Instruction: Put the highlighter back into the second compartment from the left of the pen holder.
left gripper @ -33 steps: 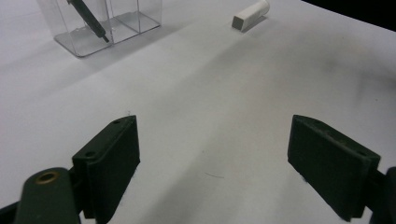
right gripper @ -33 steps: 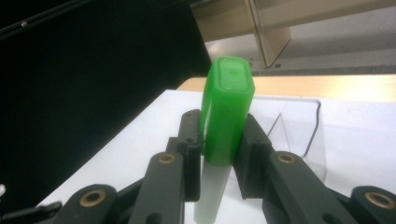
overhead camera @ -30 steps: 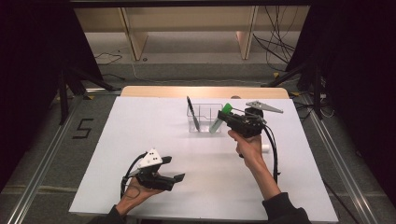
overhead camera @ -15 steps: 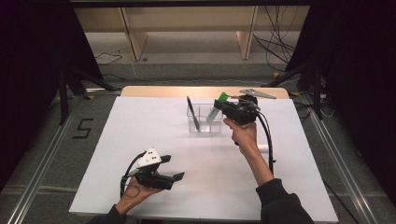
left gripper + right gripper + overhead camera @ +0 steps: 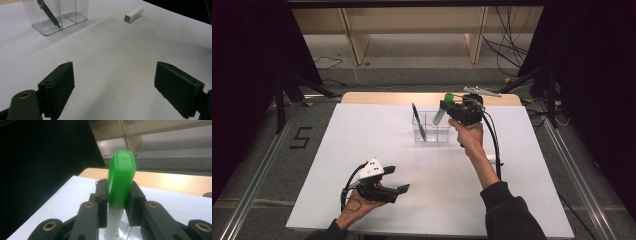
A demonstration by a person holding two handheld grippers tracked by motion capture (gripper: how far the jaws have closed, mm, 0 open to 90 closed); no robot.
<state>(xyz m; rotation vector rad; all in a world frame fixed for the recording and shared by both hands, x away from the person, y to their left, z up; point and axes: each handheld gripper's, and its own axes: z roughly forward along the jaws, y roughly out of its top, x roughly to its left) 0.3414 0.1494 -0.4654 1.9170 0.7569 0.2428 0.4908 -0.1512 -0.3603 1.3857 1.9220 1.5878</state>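
Observation:
My right gripper (image 5: pixel 451 106) is shut on a marker with a green cap (image 5: pixel 441 111), (image 5: pixel 120 183), held tilted just above the right side of a clear divided box (image 5: pixel 431 129). A dark pen (image 5: pixel 419 121), (image 5: pixel 48 13) leans in the box's left compartment. My left gripper (image 5: pixel 399 190) rests low over the near left of the white table (image 5: pixel 362 135), jaws wide apart with nothing between them (image 5: pixel 113 87). A small white cylinder (image 5: pixel 134 14) lies on the table to the right of the box.
The table's wooden far edge (image 5: pixel 382 98) lies just behind the box. Beyond it are a grey floor, wooden shelf legs (image 5: pixel 354 42) and cables. Metal rails (image 5: pixel 257 175) run along both sides of the table.
The right gripper has carried the green-capped marker up and toward the far side, over the clear box, tilting it more upright. The left gripper has stayed put.

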